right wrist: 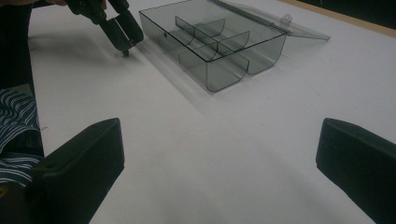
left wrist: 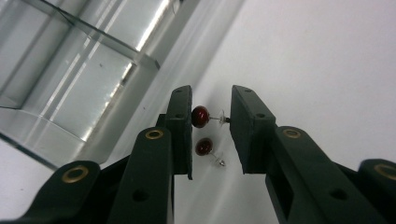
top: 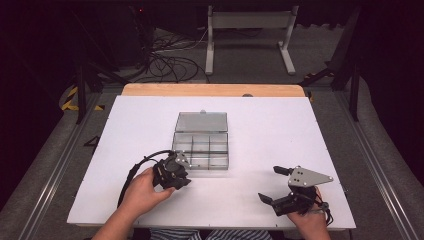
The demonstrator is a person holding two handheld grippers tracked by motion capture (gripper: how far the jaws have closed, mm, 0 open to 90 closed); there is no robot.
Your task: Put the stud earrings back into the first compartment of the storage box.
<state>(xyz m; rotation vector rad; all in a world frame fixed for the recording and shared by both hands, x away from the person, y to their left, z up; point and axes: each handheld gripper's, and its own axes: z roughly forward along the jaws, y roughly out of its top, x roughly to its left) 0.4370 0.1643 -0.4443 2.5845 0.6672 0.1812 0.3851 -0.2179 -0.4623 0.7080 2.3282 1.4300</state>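
My left gripper (left wrist: 211, 95) is shut on a small earring with a dark red bead (left wrist: 201, 116). The bead sits against one pad and the post's end against the other. A second, matching red-bead earring (left wrist: 204, 147) lies on the white table right beneath it. This gripper (top: 186, 181) is tipped down just in front of the near left corner of a clear smoky compartment box (top: 200, 167), whose lid lies open at the back. My right gripper (top: 270, 184) rests open near the front right of the table, jaws wide with nothing between them (right wrist: 219, 163).
The right gripper view has the box (right wrist: 224, 74) with its curved dividers at the far middle and the left gripper (right wrist: 123, 37) beside it. A striped sleeve (right wrist: 16, 126) is at the left. A white frame (top: 248, 30) and cables (top: 170, 62) lie on the floor beyond the table.
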